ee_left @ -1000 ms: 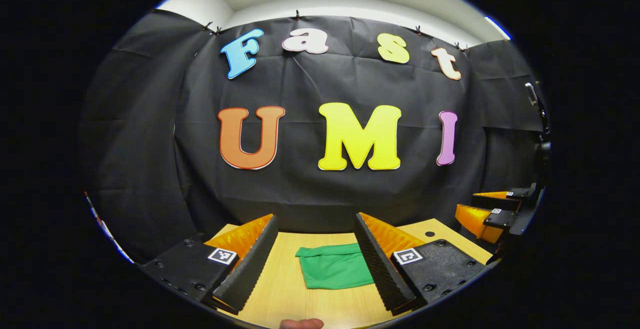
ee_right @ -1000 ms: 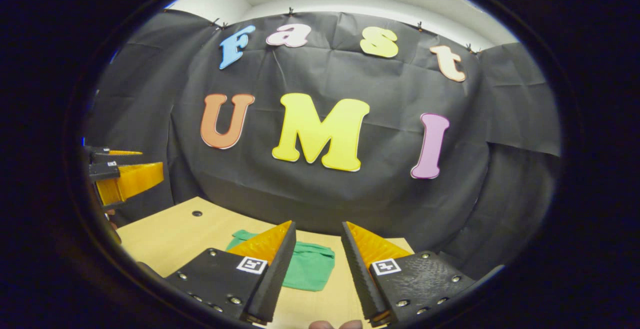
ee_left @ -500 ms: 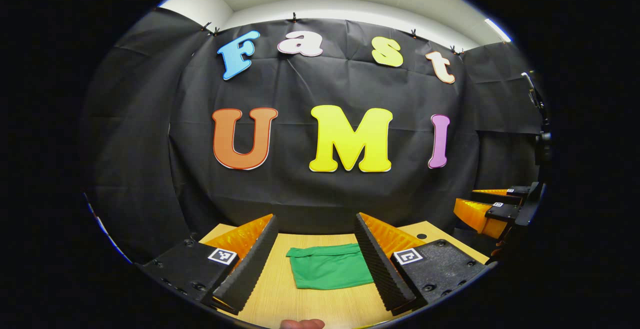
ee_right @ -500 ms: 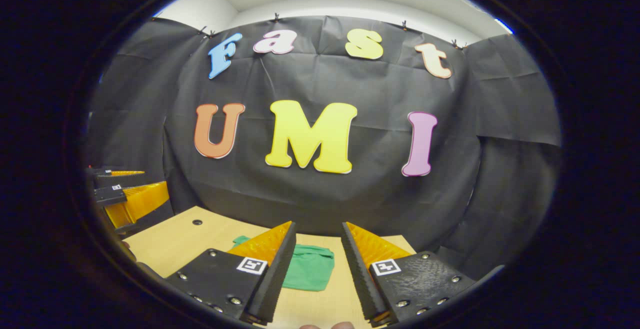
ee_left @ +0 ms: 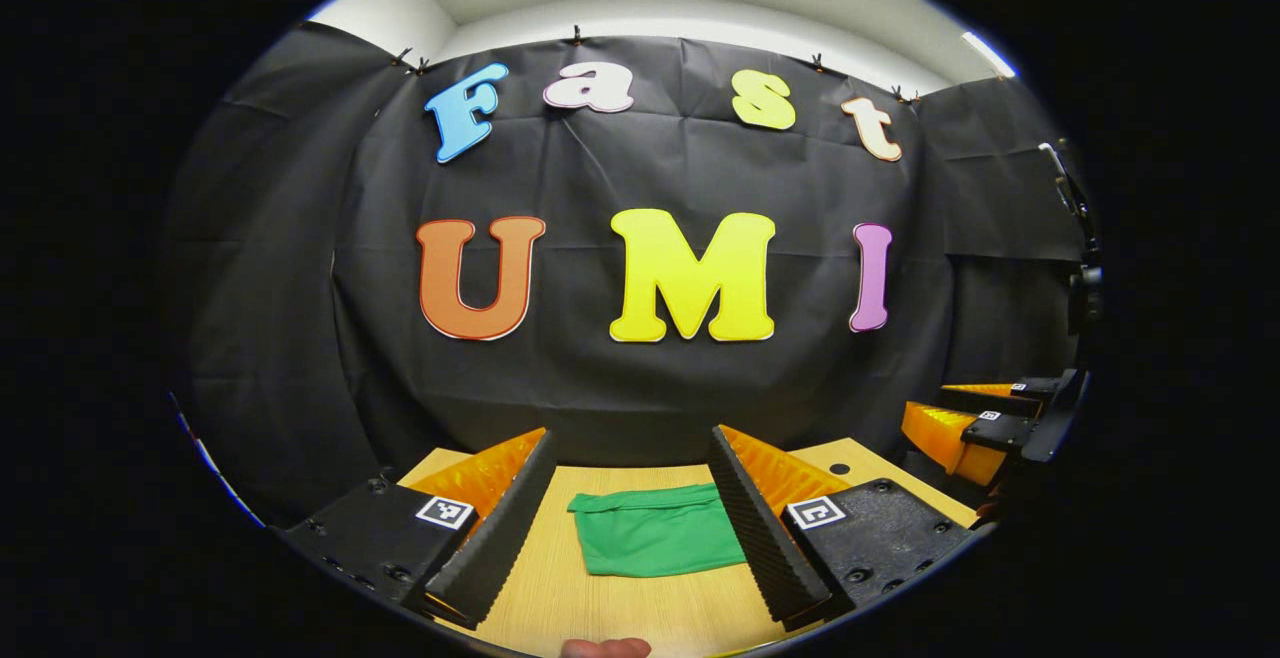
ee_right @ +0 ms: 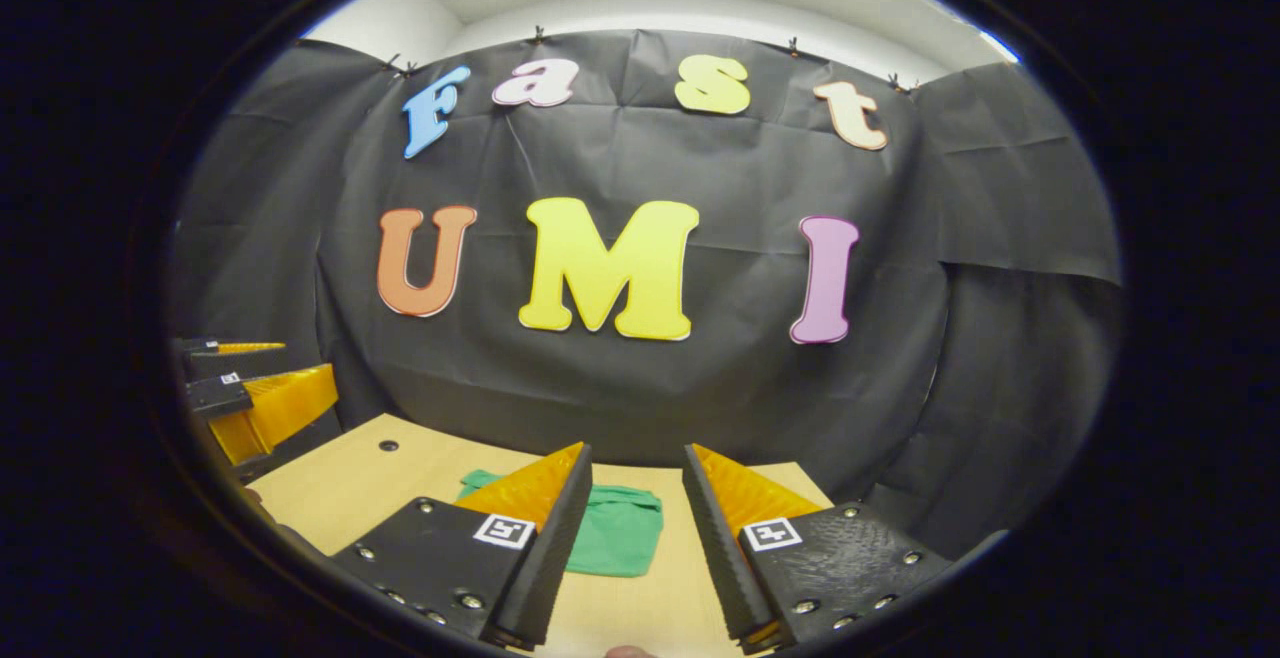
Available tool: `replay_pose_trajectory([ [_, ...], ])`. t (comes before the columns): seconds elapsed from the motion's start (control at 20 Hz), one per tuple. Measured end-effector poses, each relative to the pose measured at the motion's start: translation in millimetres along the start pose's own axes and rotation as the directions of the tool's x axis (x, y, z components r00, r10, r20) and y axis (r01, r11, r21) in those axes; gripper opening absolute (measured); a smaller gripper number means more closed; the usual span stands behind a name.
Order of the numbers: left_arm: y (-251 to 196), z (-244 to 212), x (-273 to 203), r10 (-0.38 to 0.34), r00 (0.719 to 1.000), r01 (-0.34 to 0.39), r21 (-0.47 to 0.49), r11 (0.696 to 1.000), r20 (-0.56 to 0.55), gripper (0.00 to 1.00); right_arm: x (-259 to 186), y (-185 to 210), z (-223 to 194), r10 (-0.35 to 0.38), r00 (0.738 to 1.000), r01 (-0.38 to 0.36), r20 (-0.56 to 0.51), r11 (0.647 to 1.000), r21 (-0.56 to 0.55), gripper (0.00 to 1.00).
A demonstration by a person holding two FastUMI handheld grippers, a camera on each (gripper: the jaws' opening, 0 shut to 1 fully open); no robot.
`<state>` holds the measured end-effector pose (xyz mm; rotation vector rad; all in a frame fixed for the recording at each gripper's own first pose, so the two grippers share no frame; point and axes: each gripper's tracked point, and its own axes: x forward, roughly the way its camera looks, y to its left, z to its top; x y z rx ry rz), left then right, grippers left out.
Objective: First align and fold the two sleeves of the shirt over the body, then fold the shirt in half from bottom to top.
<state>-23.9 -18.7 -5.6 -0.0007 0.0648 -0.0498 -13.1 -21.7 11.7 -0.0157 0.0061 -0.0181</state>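
The green shirt [ee_left: 655, 535] lies folded into a small flat rectangle on the light wooden table [ee_left: 620, 608]. In the left gripper view my left gripper [ee_left: 632, 463] stands open above the table's near side, the shirt showing between its fingers and beyond them. In the right gripper view the same green shirt [ee_right: 615, 536] lies past my open right gripper [ee_right: 637, 468], partly hidden by its left finger [ee_right: 545, 518]. Neither gripper touches the cloth. The right gripper [ee_left: 985, 418] also shows at the right edge of the left gripper view, the left gripper [ee_right: 250, 393] at the left edge of the right gripper view.
The black cloth wall [ee_left: 640, 378] stands right behind the table's far edge. Bare tabletop surrounds the shirt, with a small dark hole [ee_right: 388, 445] in the wood toward its far side. A fingertip [ee_left: 605, 648] shows at the bottom of the left gripper view.
Both grippers have swung slightly, so the wall and shirt slid a little leftward in each view. The shirt itself has not moved and both grippers stayed open.
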Motion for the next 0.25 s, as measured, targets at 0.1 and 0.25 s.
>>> replay_pose_trajectory([
  [0.1, -1.7, 0.6, -0.9, -0.001, 1.0, 0.001, -0.001, 1.0, 0.002, 0.98, -2.6, -1.4, 0.7, -0.002, 1.0, 0.002, 0.006, 1.0, -0.004, 0.61],
  [0.25, -3.5, 0.3, -1.4, 0.001, 1.0, -0.001, 0.003, 1.0, 0.003, 0.98, -7.1, -1.7, 5.4, 0.002, 1.0, -0.003, 0.021, 1.0, 0.006, 0.61],
])
